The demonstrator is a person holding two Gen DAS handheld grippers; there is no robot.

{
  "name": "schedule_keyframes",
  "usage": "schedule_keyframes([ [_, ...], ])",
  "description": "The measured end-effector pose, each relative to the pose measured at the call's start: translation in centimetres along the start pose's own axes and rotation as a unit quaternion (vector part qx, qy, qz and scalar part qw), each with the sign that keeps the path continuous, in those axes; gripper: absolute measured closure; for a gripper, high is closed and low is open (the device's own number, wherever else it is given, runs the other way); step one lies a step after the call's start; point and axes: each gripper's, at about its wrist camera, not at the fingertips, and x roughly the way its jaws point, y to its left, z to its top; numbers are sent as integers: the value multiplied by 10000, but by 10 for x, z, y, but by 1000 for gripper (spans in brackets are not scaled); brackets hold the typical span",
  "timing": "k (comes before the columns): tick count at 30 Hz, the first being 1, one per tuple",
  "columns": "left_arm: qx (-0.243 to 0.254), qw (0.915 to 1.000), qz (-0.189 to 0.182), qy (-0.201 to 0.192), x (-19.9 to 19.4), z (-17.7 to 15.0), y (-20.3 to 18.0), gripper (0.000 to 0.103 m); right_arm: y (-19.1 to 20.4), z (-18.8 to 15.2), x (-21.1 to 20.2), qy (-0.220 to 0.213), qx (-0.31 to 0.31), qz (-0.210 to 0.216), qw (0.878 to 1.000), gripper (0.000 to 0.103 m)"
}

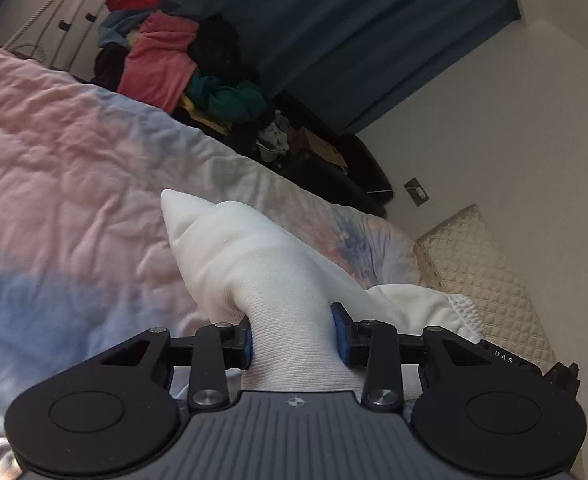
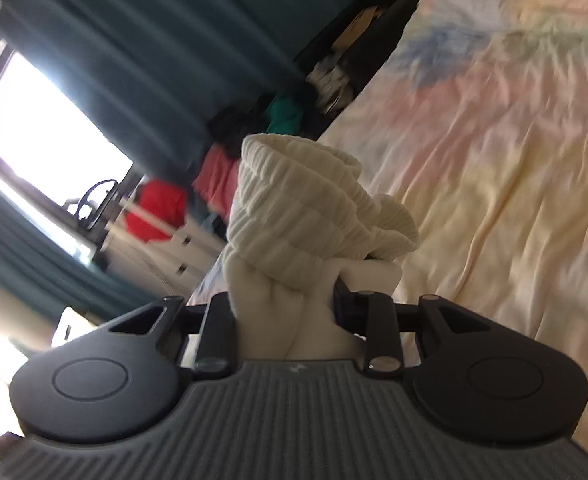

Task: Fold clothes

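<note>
**Gripping one white sock at both ends**

Your left gripper [image 1: 292, 333] has its blue-padded fingers [image 1: 339, 332] pinching the white sock [image 1: 254, 264] at its smooth foot section. Your right gripper [image 2: 286, 312] pinches the ribbed cuff [image 2: 294, 208], which bunches above the fingers. Sock hangs above the tie-dye bedspread [image 1: 54, 152]. Clothes pile [image 1: 182, 68] lies beyond the bed.

Both tools match: the left gripper [image 1: 292, 334] has black linkage arms with silver screws, blue finger pads [image 1: 338, 332], two round black discs and a ribbed grey body; the right gripper [image 2: 285, 312] looks alike.
</note>
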Motion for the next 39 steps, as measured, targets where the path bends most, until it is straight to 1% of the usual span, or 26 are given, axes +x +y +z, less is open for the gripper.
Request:
schedule_keyframes([
  [3, 152, 9999, -28, 41, 75, 35, -28, 65, -22, 27, 31, -219, 41, -141, 9997, 71],
  [6, 203, 9998, -21, 79, 143, 60, -39, 65, -45, 53, 61, -438, 82, -282, 9986, 71],
  [9, 238, 9994, 79, 221, 205, 78, -40, 65, -67, 80, 92, -657, 123, -422, 9969, 71],
  [11, 278, 9990, 92, 345, 236, 81, -32, 65, -82, 98, 112, -802, 150, -516, 9953, 71],
  [12, 329, 9986, 86, 411, 248, 78, -22, 65, -90, 105, 121, -862, 160, -557, 9946, 71],
  [14, 440, 9975, 69, 543, 271, 72, 0, 65, -105, 92, 130, -816, 138, -568, 9949, 71],
  [17, 671, 9947, 88, 773, 283, 54, 33, 64, -128, 74, 144, -747, 104, -586, 9954, 71],
  [20, 1153, 9873, 243, 1063, 284, 31, 55, 64, -146, 49, 148, -543, 66, -664, 9963, 71],
  [22, 1346, 9817, 433, 1273, 281, 13, 69, 63, -159, 29, 150, -322, 122, -798, 9962, 71],
  [23, 1422, 9798, 513, 1306, 277, 3, 76, 60, -165, 19, 152, -203, 155, -882, 9958, 69],
  [24, 1643, 9764, 579, 1275, 274, -7, 79, 52, -171, 9, 153, -125, 183, -995, 9948, 67],
  [25, 1923, 9717, 673, 1197, 271, -16, 79, 50, -174, 0, 153, -157, 148, -1070, 9940, 63],
  [26, 2160, 9679, 756, 1036, 265, -23, 77, 49, -177, -8, 152, -197, 91, -1139, 9933, 59],
  [28, 2330, 9649, 904, 802, 251, -30, 67, 47, -168, -14, 146, -329, -182, -1265, 9913, 56],
  [29, 2393, 9629, 979, 765, 243, -29, 61, 45, -162, -16, 141, -362, -253, -1357, 9898, 55],
  [31, 2515, 9586, 1131, 711, 226, -28, 48, 44, -149, -12, 127, -303, -183, -1553, 9872, 55],
  [32, 2564, 9578, 1146, 614, 211, -27, 38, 41, -142, -9, 118, -275, -170, -1637, 9860, 55],
  [33, 2587, 9582, 1117, 487, 194, -27, 28, 35, -135, -6, 108, -272, -232, -1691, 9849, 55],
  [35, 2621, 9588, 1075, 216, 163, -23, 7, 26, -118, -3, 81, -370, -411, -1723, 9835, 55],
  [38, 2792, 9538, 1107, -1, 116, -23, -23, 20, -92, 1, 37, -558, -739, -1700, 9811, 55],
  [39, 2851, 9519, 1119, -55, 100, -24, -35, 15, -83, 0, 24, -582, -835, -1678, 9806, 55],
])
